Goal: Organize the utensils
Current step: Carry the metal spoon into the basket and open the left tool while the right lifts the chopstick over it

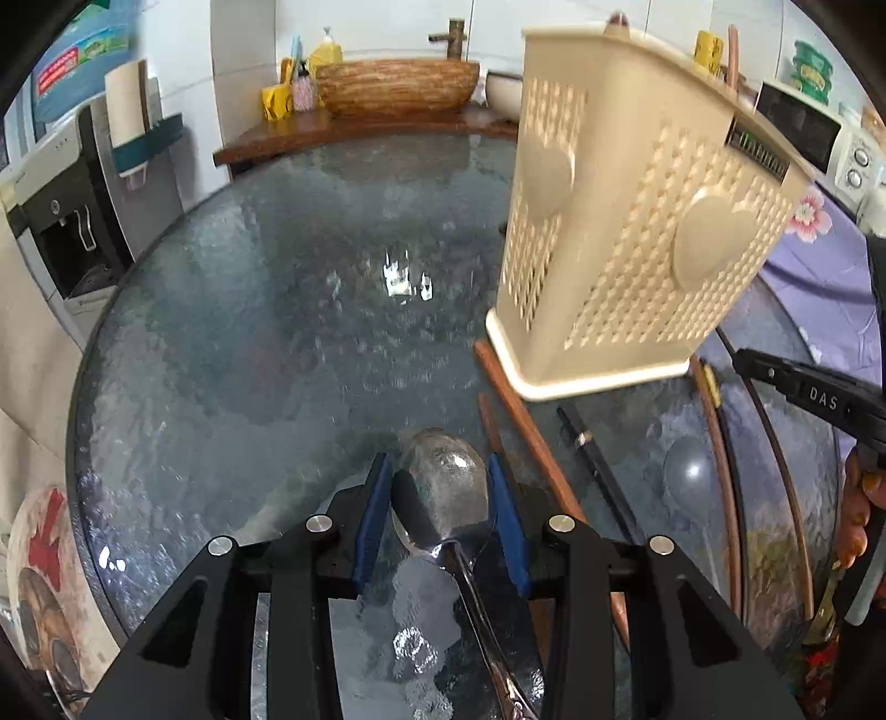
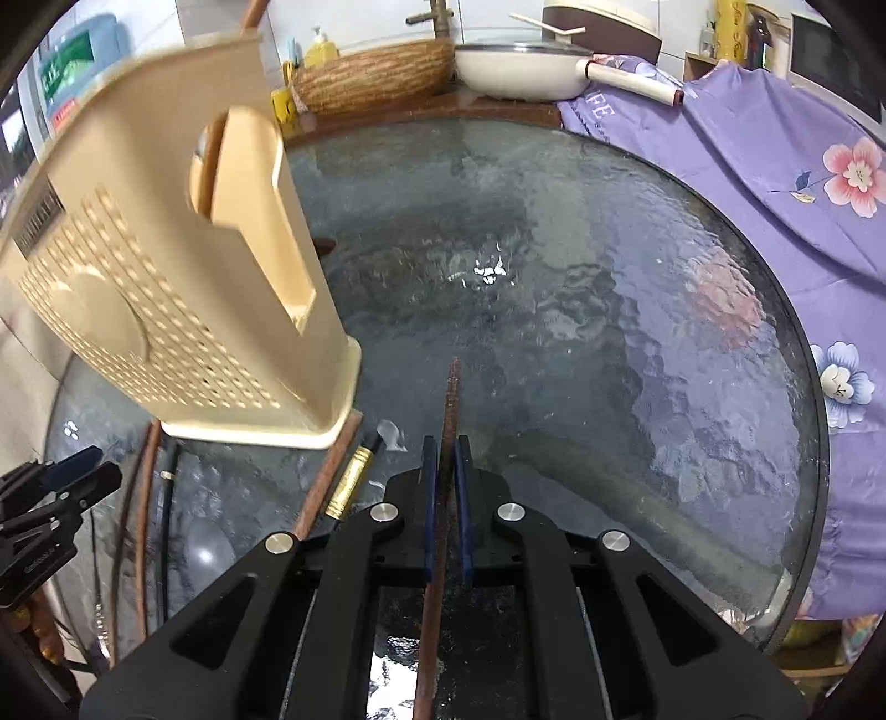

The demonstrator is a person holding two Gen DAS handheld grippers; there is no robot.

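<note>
1. Metal spoon [image 1: 448, 493] sits between the blue pads of the left claw [image 1: 440, 482], bowl pointing far, handle running back near under the claw. Pads close against both sides of the bowl, gripping it.
2. Brown chopstick [image 2: 447, 443] is clamped in the right claw [image 2: 446, 443], tip pointing far over the counter; blue pads pinch it, jaws nearly shut on it.
3. Beige perforated utensil holder [image 1: 637, 221] stands on the round glass counter [image 1: 277, 304], far right of the spoon in the left wrist view, far left of the chopstick in the right wrist view. Looks tilted, may be fisheye; cannot tell.
4. Loose on the counter just near the holder base: two brown chopsticks [image 1: 531, 437], a black chopstick with a metal band [image 1: 595, 465], one more black stick with a gold end [image 2: 354, 476] in the right wrist view.
5. Right claw also shows at the right edge of the left wrist view; left claw shows at the left edge of the right wrist view.
6. Far side: wicker basket [image 1: 396, 86], yellow soap bottle [image 1: 326, 50], white pan with lid [image 2: 518, 66].
7. Right: purple floral cloth [image 2: 775, 166], microwave [image 1: 803, 127].
8. Left: water dispenser [image 1: 72, 210].
</note>
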